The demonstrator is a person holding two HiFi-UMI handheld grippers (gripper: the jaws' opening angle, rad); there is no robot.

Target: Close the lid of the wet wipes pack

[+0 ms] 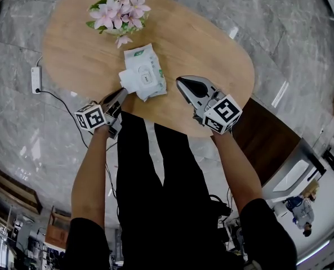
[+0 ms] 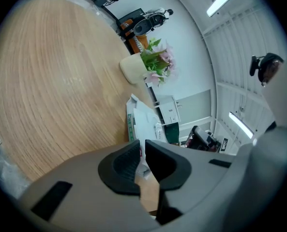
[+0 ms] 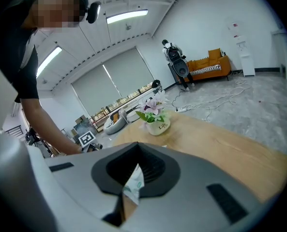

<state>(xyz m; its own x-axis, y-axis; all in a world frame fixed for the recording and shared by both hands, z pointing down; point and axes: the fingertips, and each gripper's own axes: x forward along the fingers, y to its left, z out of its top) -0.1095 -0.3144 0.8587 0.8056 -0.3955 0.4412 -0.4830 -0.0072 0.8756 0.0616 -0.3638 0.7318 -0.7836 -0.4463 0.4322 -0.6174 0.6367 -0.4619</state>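
Note:
The white-and-green wet wipes pack [image 1: 146, 72] lies in the middle of the oval wooden table [image 1: 212, 49]. Its white lid flap [image 1: 129, 79] stands open at the pack's near-left corner. My left gripper [image 1: 121, 93] hovers at the table's near edge, its tip just short of that flap, jaws drawn together to a thin slit with nothing clearly between them. In the left gripper view the pack [image 2: 144, 120] lies just past the left gripper [image 2: 140, 146]. My right gripper [image 1: 183, 85] is shut and empty, to the right of the pack. A corner of the pack [image 3: 132, 185] shows under the right gripper [image 3: 136, 149].
A pot of pink flowers [image 1: 118, 13] stands at the table's far side, behind the pack. A power strip [image 1: 36, 79] with its cable lies on the marble floor to the left. The person's dark trousers [image 1: 155, 167] are against the near table edge.

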